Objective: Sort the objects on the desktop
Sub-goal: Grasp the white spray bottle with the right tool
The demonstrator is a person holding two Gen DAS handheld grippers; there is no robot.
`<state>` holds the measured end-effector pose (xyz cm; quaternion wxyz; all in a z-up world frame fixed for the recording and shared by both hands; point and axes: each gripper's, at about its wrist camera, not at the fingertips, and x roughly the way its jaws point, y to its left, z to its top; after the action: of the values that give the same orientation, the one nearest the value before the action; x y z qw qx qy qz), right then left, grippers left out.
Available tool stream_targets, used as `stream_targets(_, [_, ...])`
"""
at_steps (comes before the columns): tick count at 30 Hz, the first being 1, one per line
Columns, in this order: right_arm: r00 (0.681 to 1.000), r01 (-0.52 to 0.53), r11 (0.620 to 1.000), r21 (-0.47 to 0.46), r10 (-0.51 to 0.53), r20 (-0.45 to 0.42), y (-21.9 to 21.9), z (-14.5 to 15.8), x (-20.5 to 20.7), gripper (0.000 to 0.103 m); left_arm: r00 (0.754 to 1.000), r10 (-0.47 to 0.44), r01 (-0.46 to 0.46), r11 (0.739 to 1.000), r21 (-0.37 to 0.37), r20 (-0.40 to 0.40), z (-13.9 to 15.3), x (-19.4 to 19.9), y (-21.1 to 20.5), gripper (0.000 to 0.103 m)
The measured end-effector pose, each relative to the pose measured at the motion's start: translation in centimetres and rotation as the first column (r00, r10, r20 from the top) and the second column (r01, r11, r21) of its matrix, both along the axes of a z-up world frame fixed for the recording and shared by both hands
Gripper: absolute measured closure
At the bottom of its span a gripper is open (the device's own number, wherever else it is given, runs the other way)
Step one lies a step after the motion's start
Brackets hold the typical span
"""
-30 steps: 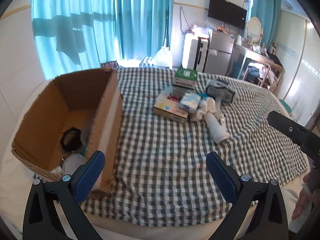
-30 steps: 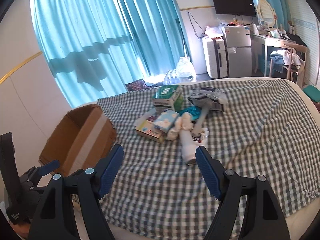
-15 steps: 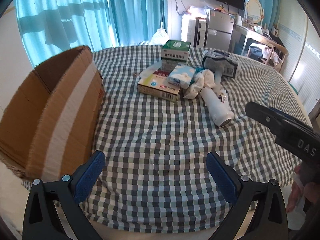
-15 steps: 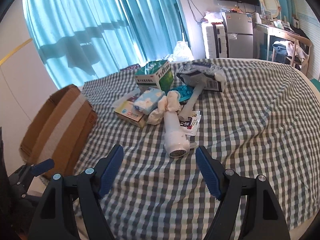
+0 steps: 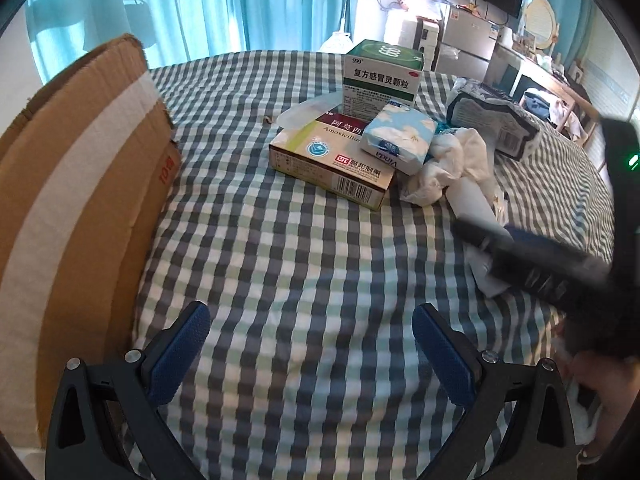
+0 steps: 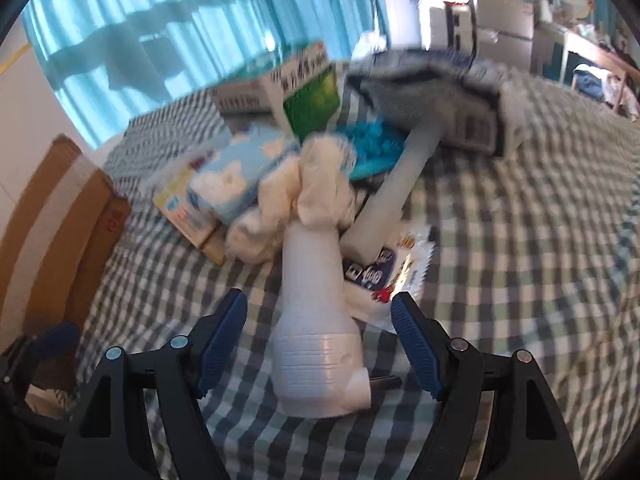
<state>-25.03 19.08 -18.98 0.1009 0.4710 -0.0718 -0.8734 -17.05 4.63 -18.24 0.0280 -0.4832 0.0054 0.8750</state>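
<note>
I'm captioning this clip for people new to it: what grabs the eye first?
The heap of clutter mid-cloth: a white bottle lying between the right gripper's open fingers, with crumpled tissue and medicine boxes behind it. At the left stands a big cardboard box on the checked tablecloth.

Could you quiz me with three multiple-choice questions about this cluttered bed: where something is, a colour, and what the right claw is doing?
1. The cardboard box stands where, in the left wrist view?
A left of the pile
B on the pile
C right of the pile

2. The claws' pads are:
A red
B blue
C yellow

3. The right claw is:
A clamped on a box
B open around the white bottle
C shut and empty

Answers: 1 A, it fills the left edge; 2 B, blue ribbed pads; 3 B, gaps show on both sides of the bottle.
</note>
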Motion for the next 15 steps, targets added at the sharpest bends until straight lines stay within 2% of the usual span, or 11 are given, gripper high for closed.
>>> stream_targets(2, [0.999,-0.032,0.998,0.050,0.033,-0.003,-0.6,-0.5,0.5,0.029,1.000,-0.007,0.007,1.000,-0.002,0.010,-0.2,-0.3,0.3,0.000])
stream_targets(3, [0.998,-0.060,0.995,0.082,0.060,0.002,-1.0,-0.4,0.9,0.040,1.000,-0.009,0.009,1.000,-0.002,0.012,-0.2,-0.4,0.4,0.000])
stream_targets(4, [0.997,-0.072,0.993,0.091,0.071,0.010,-1.1,-0.4,1.0,0.058,1.000,-0.007,0.007,1.000,-0.002,0.011,-0.2,-0.5,0.5,0.000])
stream_targets(10, [0.998,-0.056,0.997,0.054,0.053,0.044,0.5,0.1,3.4,0.058,1.000,-0.021,0.021,1.000,0.009,0.000,0.6,-0.2,1.5,0.000])
stream_targets(15, [1.000,-0.003,1.000,0.010,0.003,0.025,1.9,2.6,5.3,0.058,0.999,-0.049,0.049,0.999,0.020,-0.015,1.3,0.1,2.6,0.000])
